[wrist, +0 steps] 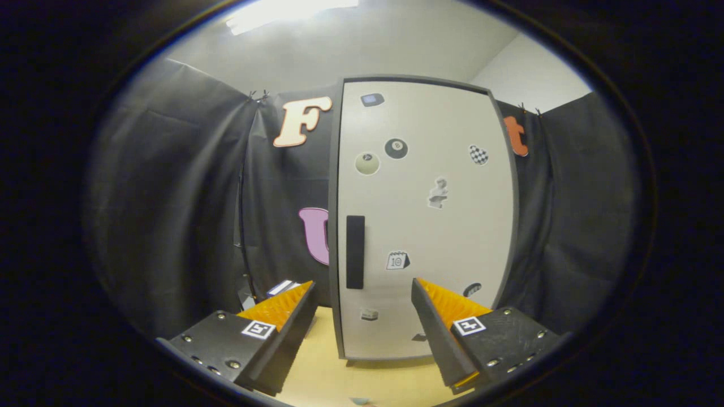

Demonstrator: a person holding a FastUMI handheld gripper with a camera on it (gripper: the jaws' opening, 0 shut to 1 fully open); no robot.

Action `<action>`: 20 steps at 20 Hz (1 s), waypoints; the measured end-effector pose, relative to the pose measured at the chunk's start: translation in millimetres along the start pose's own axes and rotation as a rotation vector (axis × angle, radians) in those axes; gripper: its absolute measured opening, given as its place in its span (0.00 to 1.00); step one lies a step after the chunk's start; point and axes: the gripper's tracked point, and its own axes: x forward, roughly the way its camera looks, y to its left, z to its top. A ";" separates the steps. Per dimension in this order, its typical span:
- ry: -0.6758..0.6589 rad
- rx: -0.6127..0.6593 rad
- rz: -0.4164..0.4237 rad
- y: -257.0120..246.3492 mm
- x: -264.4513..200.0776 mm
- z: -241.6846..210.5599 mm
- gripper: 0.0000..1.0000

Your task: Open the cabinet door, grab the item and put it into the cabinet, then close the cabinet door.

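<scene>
Cabinet (424, 215) pale, stickered, door closed; gripper (362, 294) empty

Claw (362, 308) fingers spread wide apart, nothing between them. Cabinet (424, 220) stands upright on the desk (322, 373) just beyond the fingers, door closed. Door pale with a dark frame. Vertical dark handle (355, 252) near the cabinet's left edge, about mid-height, ahead of the gap between the fingers. Several small stickers (396, 148) scattered over the cabinet door. Small item (281, 288) left of the cabinet, partly hidden behind the left finger; cannot identify.
</scene>
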 end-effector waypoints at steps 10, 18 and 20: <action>0.010 0.013 0.006 21.8 110.2 -14.8 0.98; 0.015 0.032 -0.034 17.6 135.9 -19.1 0.57; 0.017 0.020 -0.055 14.6 133.1 -18.8 0.57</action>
